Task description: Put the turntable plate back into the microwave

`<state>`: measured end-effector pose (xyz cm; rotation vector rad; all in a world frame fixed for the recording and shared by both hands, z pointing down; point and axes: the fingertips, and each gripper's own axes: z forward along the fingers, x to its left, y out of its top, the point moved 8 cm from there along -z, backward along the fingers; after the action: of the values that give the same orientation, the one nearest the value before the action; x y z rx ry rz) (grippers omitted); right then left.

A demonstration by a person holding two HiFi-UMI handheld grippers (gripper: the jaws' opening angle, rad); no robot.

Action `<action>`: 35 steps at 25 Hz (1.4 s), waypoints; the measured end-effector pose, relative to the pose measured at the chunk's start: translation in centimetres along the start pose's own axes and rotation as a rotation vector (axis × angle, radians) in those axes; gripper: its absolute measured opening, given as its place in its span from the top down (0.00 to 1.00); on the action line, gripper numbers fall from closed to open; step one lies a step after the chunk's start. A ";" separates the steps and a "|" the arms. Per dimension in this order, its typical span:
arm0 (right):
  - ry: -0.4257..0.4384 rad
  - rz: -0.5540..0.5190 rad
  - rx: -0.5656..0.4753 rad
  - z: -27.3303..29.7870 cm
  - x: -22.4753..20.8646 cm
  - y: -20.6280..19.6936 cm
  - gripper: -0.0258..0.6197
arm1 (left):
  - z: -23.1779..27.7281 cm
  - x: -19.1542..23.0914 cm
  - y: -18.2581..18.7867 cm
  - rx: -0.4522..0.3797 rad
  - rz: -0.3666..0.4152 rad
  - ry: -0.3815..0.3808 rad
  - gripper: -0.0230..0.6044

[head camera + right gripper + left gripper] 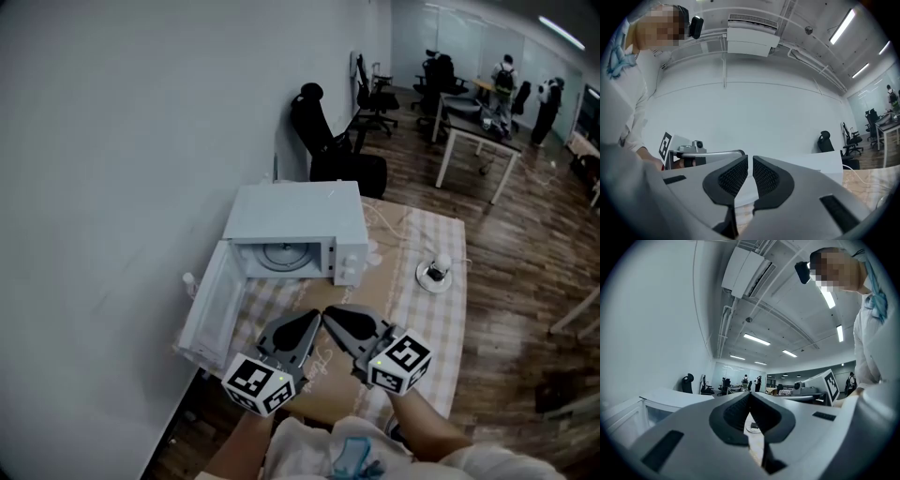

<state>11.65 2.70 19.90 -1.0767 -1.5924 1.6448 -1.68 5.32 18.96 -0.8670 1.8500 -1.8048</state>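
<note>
**Hovering two empty grippers in front of the open microwave**

Holding both tools side by side over the near end of the table, the person keeps their tips almost meeting in the head view. The left gripper (310, 323), grey with dark ribbed pads (736, 412), has its jaws pressed together with nothing between them. The right gripper (334, 319) has its jaws a narrow slit apart. Its own dark pads (733, 176) face each other across a thin gap and grip nothing.

The round glass turntable plate (280, 255) lies flat inside the cavity of the boxy white microwave (298, 211). It sits beyond the two gripper tips and apart from them. The microwave's door (210, 311) hangs wide open toward the white wall on the left of the head view. Its control panel with knobs is at the right end of the front.

The microwave stands on a table covered with a beige and white checked cloth (439, 323). A small round white dish (434, 275) with a dark object on it rests on the cloth to the right of the microwave, well apart from both grippers. A black office chair (322, 131) stands behind the table, with desks, more chairs and some people farther back on the wooden floor.
</note>
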 end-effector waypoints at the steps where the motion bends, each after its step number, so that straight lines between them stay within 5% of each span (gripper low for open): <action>1: 0.001 -0.003 0.002 -0.1 0.1 0.1 0.88 | -0.1 -0.2 0.1 0.000 0.002 -0.004 0.96; 35: -0.040 -0.013 -0.022 -0.1 3.6 0.2 0.90 | -2.8 -0.7 1.3 -0.038 0.032 -0.060 0.96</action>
<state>10.05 5.83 19.16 -1.0481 -1.6430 1.6541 -3.24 7.83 17.81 -0.8903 1.8559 -1.7109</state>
